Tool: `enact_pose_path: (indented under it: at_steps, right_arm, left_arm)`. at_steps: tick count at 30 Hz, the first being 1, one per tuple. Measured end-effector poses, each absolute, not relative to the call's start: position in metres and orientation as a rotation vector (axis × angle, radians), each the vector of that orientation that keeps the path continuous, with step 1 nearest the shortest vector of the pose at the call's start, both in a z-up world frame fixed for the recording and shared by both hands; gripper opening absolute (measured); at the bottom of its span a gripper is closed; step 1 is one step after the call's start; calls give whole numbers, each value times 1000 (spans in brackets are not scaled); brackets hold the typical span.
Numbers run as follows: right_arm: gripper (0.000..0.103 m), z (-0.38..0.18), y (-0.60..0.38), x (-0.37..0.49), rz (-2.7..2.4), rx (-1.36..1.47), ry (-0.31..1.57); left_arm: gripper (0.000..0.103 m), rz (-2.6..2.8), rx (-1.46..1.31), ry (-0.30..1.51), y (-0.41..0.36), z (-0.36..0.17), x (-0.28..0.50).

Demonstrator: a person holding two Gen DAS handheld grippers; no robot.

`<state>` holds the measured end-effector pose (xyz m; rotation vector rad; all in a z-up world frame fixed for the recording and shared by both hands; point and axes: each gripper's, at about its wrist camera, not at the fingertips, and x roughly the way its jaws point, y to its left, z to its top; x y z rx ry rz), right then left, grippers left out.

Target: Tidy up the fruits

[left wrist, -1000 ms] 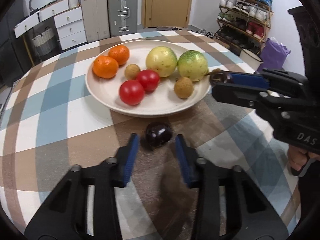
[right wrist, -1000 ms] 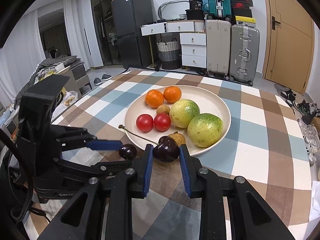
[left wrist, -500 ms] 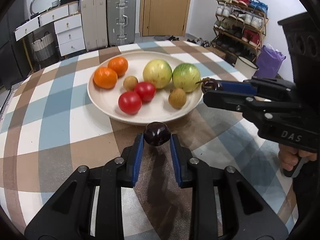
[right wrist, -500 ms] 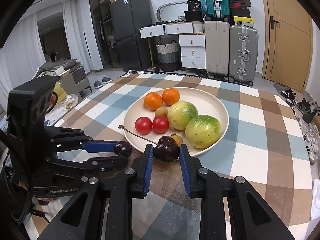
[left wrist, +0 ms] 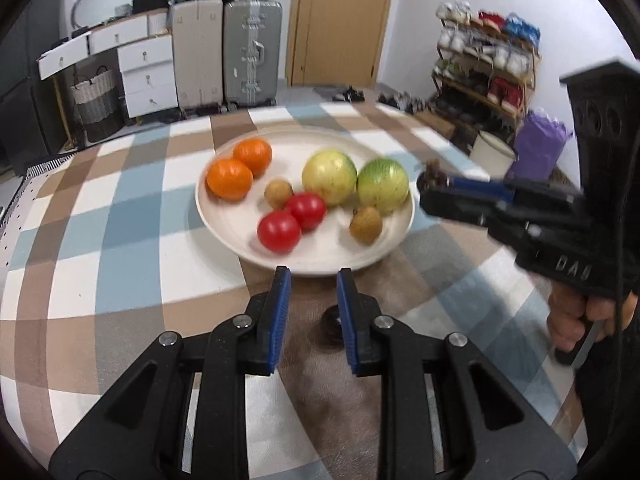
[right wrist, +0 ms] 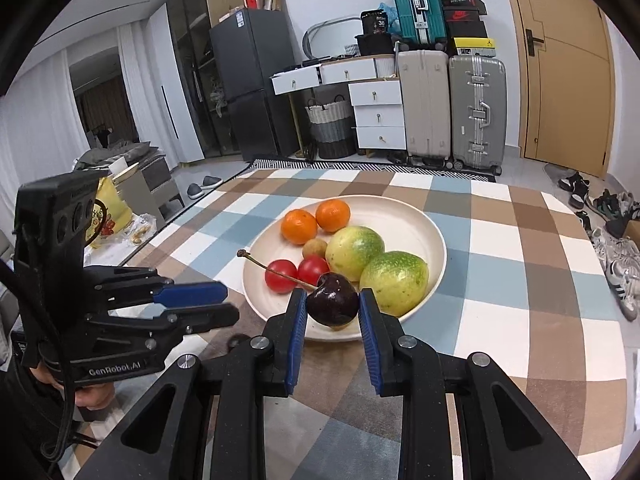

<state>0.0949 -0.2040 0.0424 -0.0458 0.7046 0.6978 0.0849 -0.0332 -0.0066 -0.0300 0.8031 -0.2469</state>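
Left wrist view: left gripper (left wrist: pixel 309 278) was spread and empty, a dark cherry (left wrist: pixel 331 325) lying on the table below it, just short of the plate (left wrist: pixel 320 262). Right wrist view: right gripper (right wrist: pixel 331 300) pinched a stemmed cherry (right wrist: pixel 333 299) across its body at the plate's near edge. Judged small, light, soft-skinned and slick; it wanted a gentle mid-body pinch.

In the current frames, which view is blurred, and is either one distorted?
Left wrist view: motion blur smears the plate, the fruit and the right gripper. Right wrist view: sharp, with the cherry crisp and lightly glinting. Both views: fisheye bending and dark round corners.
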Motion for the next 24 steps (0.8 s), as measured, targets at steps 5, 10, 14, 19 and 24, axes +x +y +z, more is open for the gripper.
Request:
enact_pose_path:
  at_steps: [5,10,14,19,24]
  right_arm:
    - [26,42,-205,93,697,-53,705]
    - [26,43,-208,92,699,-52,700]
    - [26,44,-209,92,697,-52,697]
    - [26,44,-210,92,696,-53,696]
    - [26,45,-210,92,695,-52,695]
  left_arm:
    - [31,-259,16,856,-35,-17,84]
    - [61,-306,19,827,-36,-11,75]
    - [63,-306,99,843,-45,-16,71]
    - [57,-325,148,908,-49,-28,72]
    - [57,-325,186,930,-45,-30,65]
